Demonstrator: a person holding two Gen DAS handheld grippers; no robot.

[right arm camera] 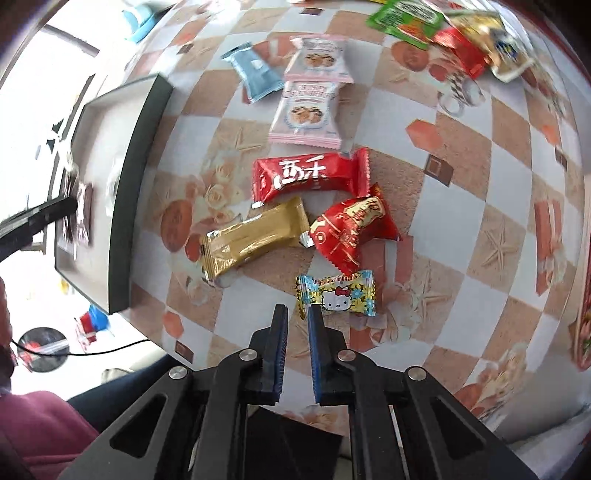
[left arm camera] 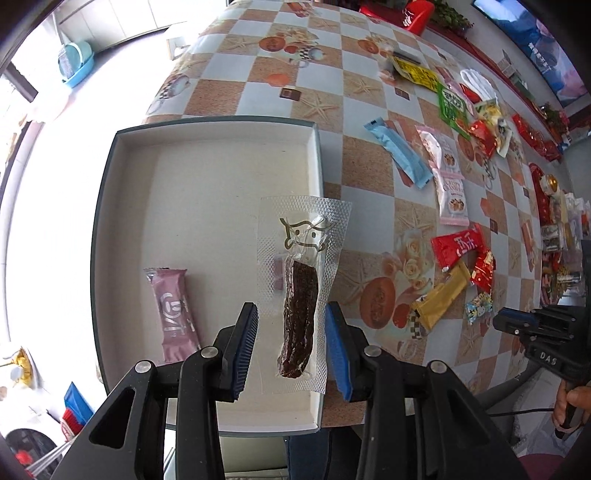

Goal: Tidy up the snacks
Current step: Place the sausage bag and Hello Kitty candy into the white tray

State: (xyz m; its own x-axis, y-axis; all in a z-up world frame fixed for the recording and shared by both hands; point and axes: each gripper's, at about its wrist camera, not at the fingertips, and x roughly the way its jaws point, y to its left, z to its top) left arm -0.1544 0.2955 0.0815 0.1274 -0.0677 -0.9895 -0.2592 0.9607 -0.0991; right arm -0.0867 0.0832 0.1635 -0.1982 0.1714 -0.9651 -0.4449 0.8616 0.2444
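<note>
A white box [left arm camera: 129, 206] with a dark rim sits at the table's left edge; it also shows in the right wrist view [right arm camera: 140, 155]. A pink snack bar [left arm camera: 173, 314] lies in it. My left gripper [left arm camera: 291, 317] is open, its jaws either side of a clear packet of dark dried meat [left arm camera: 299, 291] that lies over the box's right rim. My right gripper [right arm camera: 297, 317] is nearly closed and empty, just left of a Hello Kitty candy [right arm camera: 338, 295]. A gold bar [right arm camera: 255, 236], a red wrapper [right arm camera: 310, 175] and a red candy [right arm camera: 351, 229] lie beyond it.
More snacks are scattered on the checkered tablecloth [left arm camera: 258, 85]: a blue packet [right arm camera: 255, 72], two pink cookie packets [right arm camera: 306, 110], a green packet [right arm camera: 404, 18]. A red tray edge [right arm camera: 585, 295] is at the far right. The table's near edge is below my right gripper.
</note>
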